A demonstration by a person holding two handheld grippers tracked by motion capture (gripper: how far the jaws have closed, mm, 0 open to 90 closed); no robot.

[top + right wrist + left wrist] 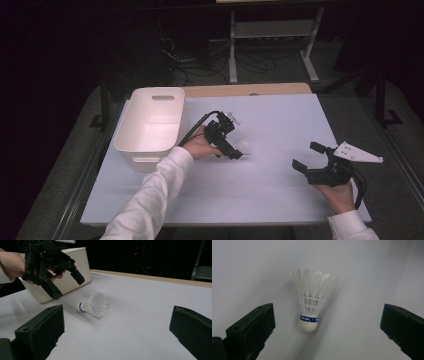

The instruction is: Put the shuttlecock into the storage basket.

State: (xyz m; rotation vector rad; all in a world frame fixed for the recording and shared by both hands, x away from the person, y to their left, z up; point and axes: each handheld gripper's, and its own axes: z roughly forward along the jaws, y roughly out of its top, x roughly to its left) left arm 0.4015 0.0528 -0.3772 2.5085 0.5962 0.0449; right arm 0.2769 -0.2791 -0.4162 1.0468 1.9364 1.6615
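A white feather shuttlecock with a blue band lies on its side on the white table. It rests between the wide-apart jaws of my left gripper, which is open and not touching it. In the high view the left gripper hovers over the shuttlecock near the table's middle. In the right gripper view the shuttlecock lies just below the left gripper. My right gripper is open and empty at the right, facing the shuttlecock from a distance.
A white plastic bin stands at the table's left, just behind the left hand, and looks empty. Its wall also rises behind the left gripper. A wooden edge borders the table's far side.
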